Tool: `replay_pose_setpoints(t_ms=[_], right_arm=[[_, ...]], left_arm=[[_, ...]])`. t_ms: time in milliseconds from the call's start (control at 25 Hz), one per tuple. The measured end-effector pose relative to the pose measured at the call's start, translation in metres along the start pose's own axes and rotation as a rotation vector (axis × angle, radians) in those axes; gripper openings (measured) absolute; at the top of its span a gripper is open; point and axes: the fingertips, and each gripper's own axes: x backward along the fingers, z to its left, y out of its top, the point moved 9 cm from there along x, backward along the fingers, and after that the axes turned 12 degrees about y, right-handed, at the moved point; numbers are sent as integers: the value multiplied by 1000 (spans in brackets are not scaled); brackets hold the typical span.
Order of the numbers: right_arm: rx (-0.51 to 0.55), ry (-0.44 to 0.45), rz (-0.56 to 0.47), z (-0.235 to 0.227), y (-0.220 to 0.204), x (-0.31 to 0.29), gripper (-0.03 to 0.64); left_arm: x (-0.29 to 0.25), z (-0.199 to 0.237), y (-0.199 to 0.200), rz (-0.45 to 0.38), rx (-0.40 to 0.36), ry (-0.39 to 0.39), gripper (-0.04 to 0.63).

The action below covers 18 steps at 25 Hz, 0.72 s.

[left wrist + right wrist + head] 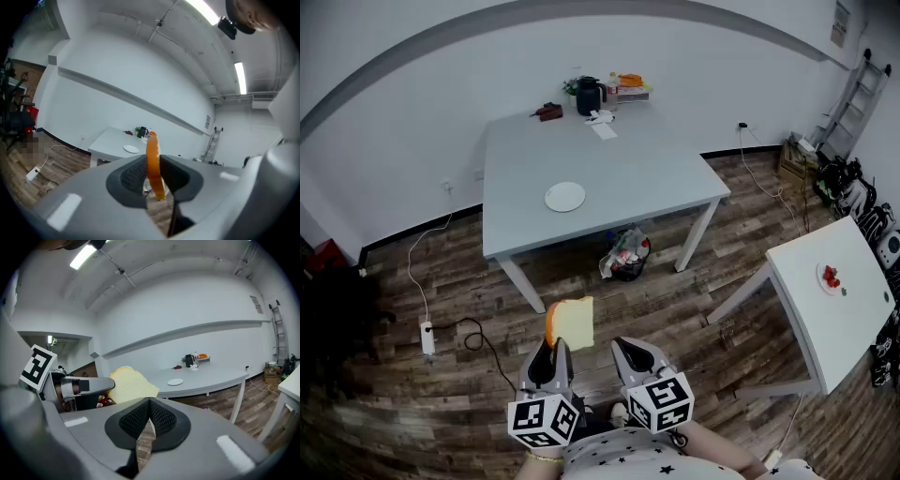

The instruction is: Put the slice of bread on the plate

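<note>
One grey table (628, 178) on wood floor (469, 281); left tongs (554, 349) clamp bread (572, 323), right tongs (628, 351) closed.

Bare lab or office test room, not a home. Plain white walls, ceiling light strips (241, 77), wood-look floor (384, 281). Grey table (628, 169) by the far wall, with a kettle (589, 96) and oddments at its far edge and a lone plate (565, 196) toward its near left corner. White table (834, 319) at right. Ladder (855, 94), gear pile (851, 192) and power strip (427, 337) along the walls.

A grey table (619, 178) bears a plate (565, 197) and kettle (589, 96).
</note>
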Motion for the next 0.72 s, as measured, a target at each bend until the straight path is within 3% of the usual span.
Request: replay_pose_setpoints(t_ms=[320, 720], right_arm=[[7, 12, -6, -22, 7, 0, -3], [13, 7, 1, -58, 25, -50, -3]], left_arm=[[-15, -14, 2, -8, 6, 14, 89], [-77, -6, 13, -2, -6, 14, 89]])
